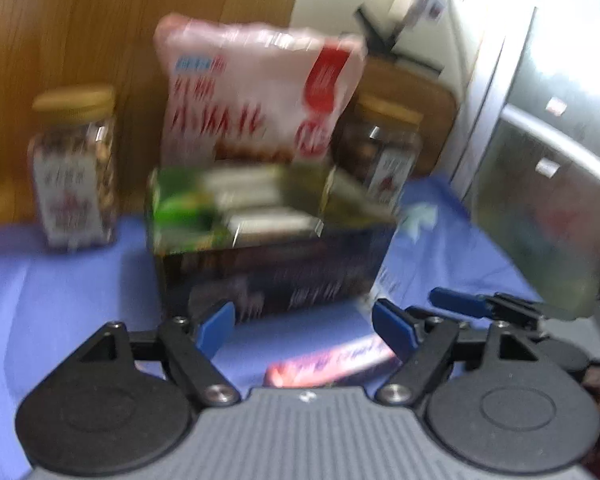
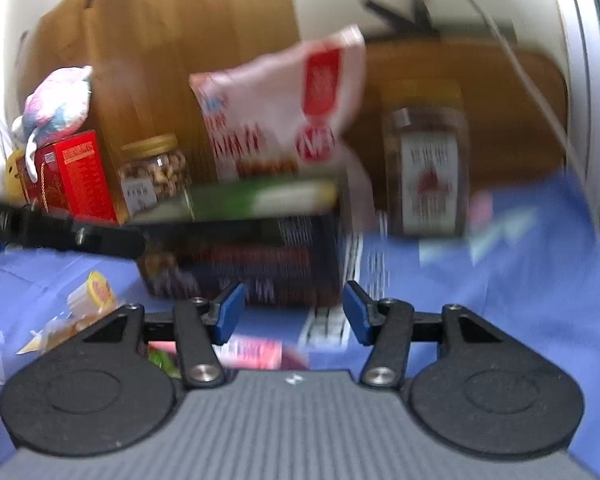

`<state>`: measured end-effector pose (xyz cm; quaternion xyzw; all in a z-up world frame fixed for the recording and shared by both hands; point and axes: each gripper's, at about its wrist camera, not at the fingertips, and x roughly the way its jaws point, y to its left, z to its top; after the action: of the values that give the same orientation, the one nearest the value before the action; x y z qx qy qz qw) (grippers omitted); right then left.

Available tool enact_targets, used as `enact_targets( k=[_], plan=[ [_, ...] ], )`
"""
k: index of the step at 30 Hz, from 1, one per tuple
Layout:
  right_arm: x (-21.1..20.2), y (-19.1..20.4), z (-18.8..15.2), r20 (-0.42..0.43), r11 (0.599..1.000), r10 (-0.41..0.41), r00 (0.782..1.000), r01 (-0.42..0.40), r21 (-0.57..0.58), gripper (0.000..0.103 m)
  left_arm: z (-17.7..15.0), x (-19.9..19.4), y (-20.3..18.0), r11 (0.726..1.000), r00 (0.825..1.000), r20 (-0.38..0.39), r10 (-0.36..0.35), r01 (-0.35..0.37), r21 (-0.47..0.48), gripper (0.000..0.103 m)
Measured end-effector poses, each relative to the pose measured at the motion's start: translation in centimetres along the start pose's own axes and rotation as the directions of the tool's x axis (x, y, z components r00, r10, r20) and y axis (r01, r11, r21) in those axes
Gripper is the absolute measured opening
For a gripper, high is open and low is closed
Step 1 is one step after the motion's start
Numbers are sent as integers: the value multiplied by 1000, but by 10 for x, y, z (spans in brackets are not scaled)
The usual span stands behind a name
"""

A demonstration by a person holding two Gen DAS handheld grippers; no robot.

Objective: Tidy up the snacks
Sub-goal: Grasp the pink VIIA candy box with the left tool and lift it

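Behind blue cloth [image 1: 60, 288], wooden board [image 1: 80, 32].

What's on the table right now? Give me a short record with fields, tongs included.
surface: blue cloth
centre: dark snack box, top open, packets inside
behind box: pink snack bag, upright
jars: left jar and right jar, gold lids, flanking the bag
far left: red box
left tongs: open, empty
right tongs: open, empty
image quality: motion-blurred
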<state>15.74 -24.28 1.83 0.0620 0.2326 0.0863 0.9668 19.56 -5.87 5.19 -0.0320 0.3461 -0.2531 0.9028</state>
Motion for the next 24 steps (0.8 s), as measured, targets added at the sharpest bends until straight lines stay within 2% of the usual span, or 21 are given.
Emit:
enact_targets(
  k=[4, 6, 7, 8, 10, 16, 24],
  plan=[
    [7, 2, -12, -81, 997, 45, 996, -40, 62, 50, -12, 17, 9, 997, 995, -94, -22, 15, -80, 78],
    [11, 9, -17, -109, 997, 57, 992, -51, 54, 50, -16, 26, 11, 995, 992, -123, -23, 11, -97, 71],
    [12, 10, -17, -114, 997, 61, 992, -55, 53, 50, -17, 30, 11, 994, 990, -136, -36, 22, -105, 60],
    [12, 12, -17, -119, 996, 73, 990, -67, 55, 48, -18, 35, 11, 992, 986, -154, -58, 40, -118, 57],
    [12, 15, -17, -129, 996, 78, 989, -71, 56, 44, -20, 37, 6, 994, 988, -149, -39, 23, -109, 58],
    [-9, 1, -23, -125, 997, 22, 992, -13, 75, 44, -18, 49, -27, 996, 982, -176, -74, 62, -70, 58],
    [-73, -19, -44, -95, 991, -119, 988, 124, 42, 44, -38, 51, -106, 985, 969, -207, -133, 153, 82, 57]
  ],
)
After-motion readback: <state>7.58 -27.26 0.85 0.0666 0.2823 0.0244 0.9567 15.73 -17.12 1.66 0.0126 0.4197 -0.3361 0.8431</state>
